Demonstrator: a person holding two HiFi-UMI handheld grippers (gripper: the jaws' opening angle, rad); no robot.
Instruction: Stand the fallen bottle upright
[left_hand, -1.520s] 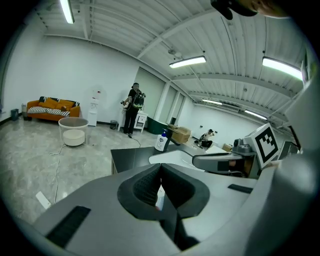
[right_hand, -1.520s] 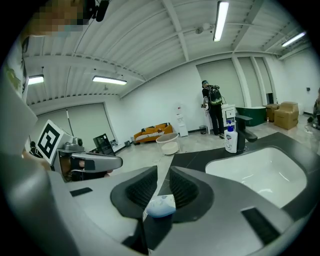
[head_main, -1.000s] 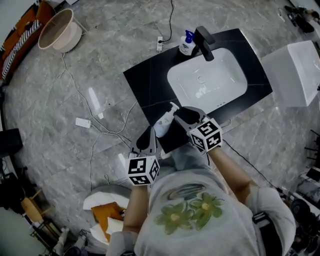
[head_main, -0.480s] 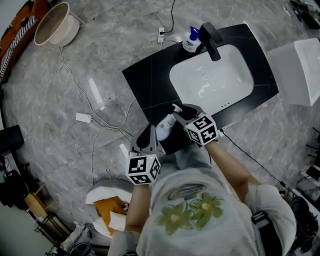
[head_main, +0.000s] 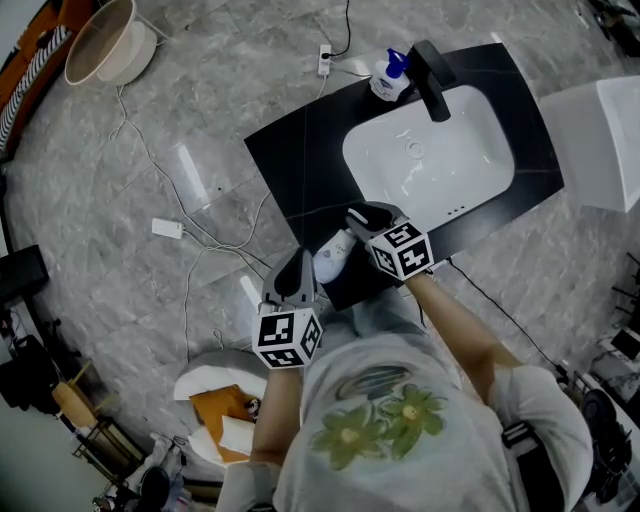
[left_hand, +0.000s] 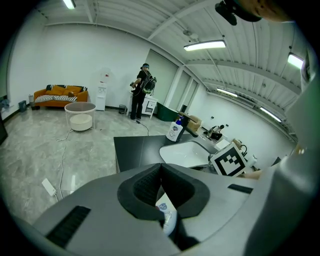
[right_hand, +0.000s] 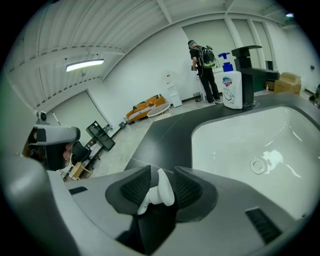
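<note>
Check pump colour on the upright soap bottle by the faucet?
Blue pump on a white soap bottle; clearest in the right gripper view.

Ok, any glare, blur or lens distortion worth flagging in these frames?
Head view: the fisheye bends the counter edges, light glare streaks the glossy floor, and there are bright highlights in the white sink. Left gripper view: heavy barrel distortion, dark corners, and a blown-out ceiling light. Right gripper view: same curvature and vignette, but the pump head reads clearly.
</note>
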